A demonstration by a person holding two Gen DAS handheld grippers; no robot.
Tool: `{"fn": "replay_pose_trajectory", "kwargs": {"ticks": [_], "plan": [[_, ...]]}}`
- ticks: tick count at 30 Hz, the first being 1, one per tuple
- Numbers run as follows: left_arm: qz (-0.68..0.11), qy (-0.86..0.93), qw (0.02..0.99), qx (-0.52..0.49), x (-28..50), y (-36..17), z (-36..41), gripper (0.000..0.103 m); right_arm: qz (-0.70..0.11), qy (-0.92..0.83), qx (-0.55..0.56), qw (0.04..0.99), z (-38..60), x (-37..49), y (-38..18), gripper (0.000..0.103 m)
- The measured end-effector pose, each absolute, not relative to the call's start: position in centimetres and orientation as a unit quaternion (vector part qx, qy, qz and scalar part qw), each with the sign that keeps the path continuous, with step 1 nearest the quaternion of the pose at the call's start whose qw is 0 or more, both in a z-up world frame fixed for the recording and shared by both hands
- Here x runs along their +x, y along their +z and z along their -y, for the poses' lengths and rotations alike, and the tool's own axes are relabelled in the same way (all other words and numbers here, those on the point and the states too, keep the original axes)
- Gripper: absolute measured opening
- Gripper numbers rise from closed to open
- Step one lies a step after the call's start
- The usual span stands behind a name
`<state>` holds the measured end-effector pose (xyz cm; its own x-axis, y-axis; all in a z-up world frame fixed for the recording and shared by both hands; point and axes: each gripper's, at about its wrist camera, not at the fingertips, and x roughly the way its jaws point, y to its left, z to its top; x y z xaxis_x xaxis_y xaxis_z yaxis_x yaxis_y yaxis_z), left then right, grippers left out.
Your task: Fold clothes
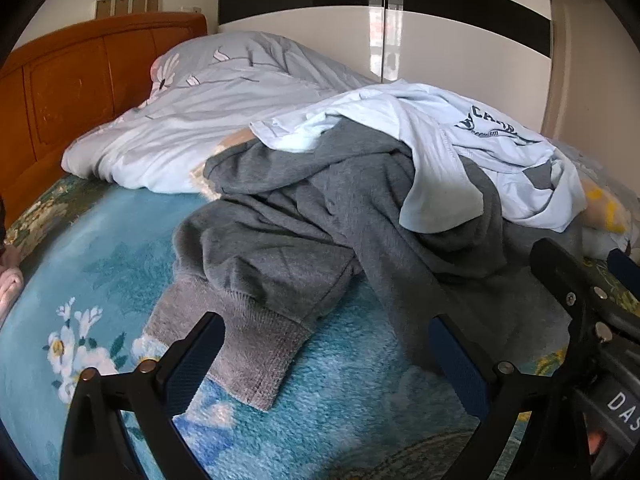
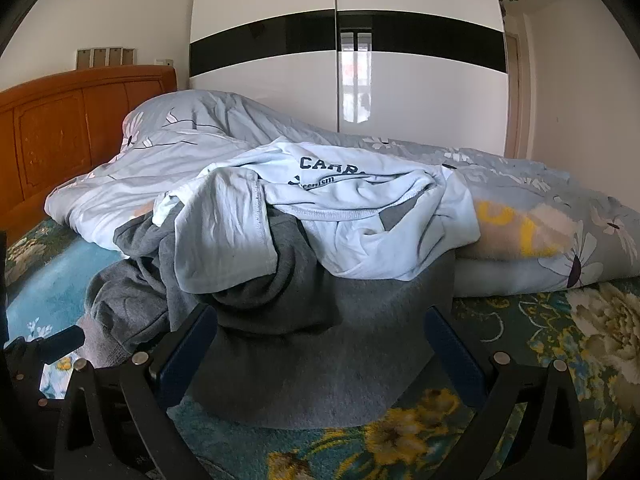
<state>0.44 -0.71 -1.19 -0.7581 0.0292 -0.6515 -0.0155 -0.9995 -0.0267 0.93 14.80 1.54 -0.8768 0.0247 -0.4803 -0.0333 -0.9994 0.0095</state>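
A crumpled grey sweatshirt lies on the bed, one ribbed cuff stretched toward me. A pale blue T-shirt with dark lettering is draped over its far side. My left gripper stands open just above the blanket, its left finger beside the cuff, holding nothing. In the right wrist view the grey sweatshirt fills the space ahead, the pale blue T-shirt heaped on top. My right gripper is open, fingers on either side of the grey hem. The right gripper's body shows at the right edge of the left view.
The clothes rest on a fuzzy teal floral blanket. A rumpled grey-blue duvet lies behind the pile, against an orange wooden headboard. A white wardrobe with a black band stands beyond the bed. Pink fabric sits at the far left.
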Motion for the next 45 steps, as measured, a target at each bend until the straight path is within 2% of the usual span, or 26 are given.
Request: {"fn": "replay_pose_trajectory", "kwargs": {"ticks": [13, 33, 41, 45], "plan": [[0.049, 0.922, -0.003, -0.385, -0.5, -2.6, 2.1, 0.103, -0.018, 0.962, -0.272, 0.016, -15.2, 0.5, 1.0, 0.103], [0.065, 0.915, 0.002, -0.397, 0.0, -3.1, 1.6, 0.103, -0.015, 0.96, -0.28, 0.013, -15.0, 0.3, 0.9, 0.103], [0.073, 0.921, -0.005, -0.383, -0.6, -0.9, 2.8, 0.103, -0.032, 0.96, -0.278, 0.016, -16.1, 0.6, 1.2, 0.103], [0.075, 0.933, 0.034, -0.351, -1.6, 2.1, 2.4, 0.103, -0.039, 0.962, -0.266, 0.041, -17.4, 1.1, 1.9, 0.103]]}}
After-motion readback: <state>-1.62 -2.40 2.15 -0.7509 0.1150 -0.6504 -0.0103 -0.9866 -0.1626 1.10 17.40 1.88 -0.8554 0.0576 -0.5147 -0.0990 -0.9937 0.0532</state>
